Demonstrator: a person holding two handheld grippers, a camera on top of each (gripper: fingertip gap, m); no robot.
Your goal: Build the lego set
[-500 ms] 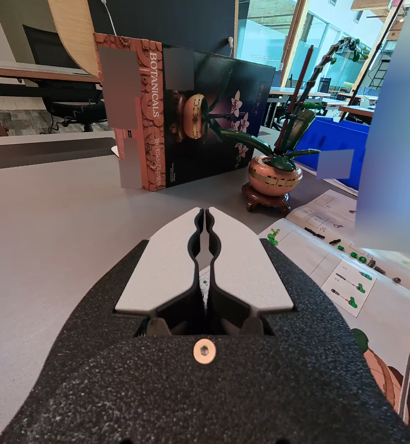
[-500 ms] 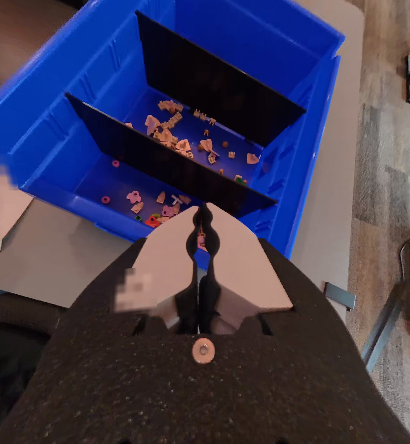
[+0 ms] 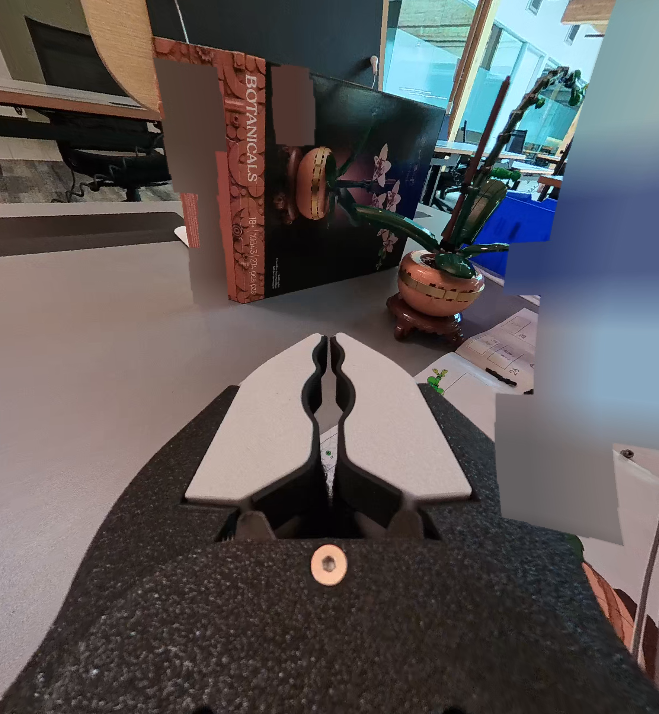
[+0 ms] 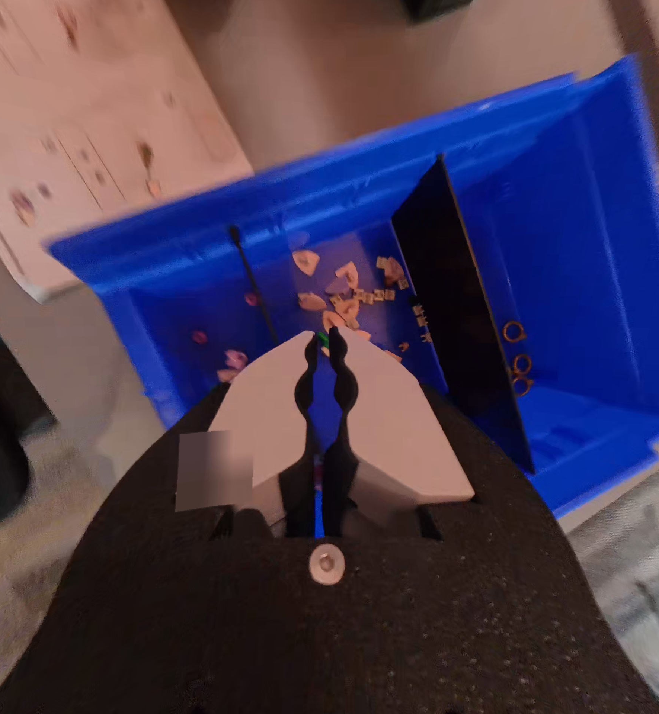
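Grey matte tabletop [image 3: 88, 347] lies beneath the left gripper [image 3: 328, 338]. We find its jaws closed, the two pale fingertips all but meeting, with nothing between them. Beyond it stands an upright cardboard box with a brown patterned spine and a black front [image 3: 339, 247]. Just right of the box sits a brick-built plant with green leaves in a copper-coloured round pot on a dark brown stand [image 3: 440, 284]. White printed instruction sheets [image 3: 486, 359] lie flat on the table right of the gripper.

In the right wrist view, which is smeared, another pale printed sheet [image 4: 88, 116] lies left of a blue plastic bin [image 4: 320, 185]. The right gripper [image 4: 323, 331] hangs over the bin's near wall, its jaws parted by a narrow slit. A small green piece [image 4: 324, 340] shows in that slit at the tips. We judge it to lie on the bin floor, ungripped, though the blur forbids certainty.

A thin black divider [image 4: 254, 286] has pink pieces [image 4: 235, 357] on its left and tan wedge-shaped pieces [image 4: 339, 297] on its right. Past a tall black divider [image 4: 455, 309], gold rings [image 4: 521, 363] lie in the next compartment.
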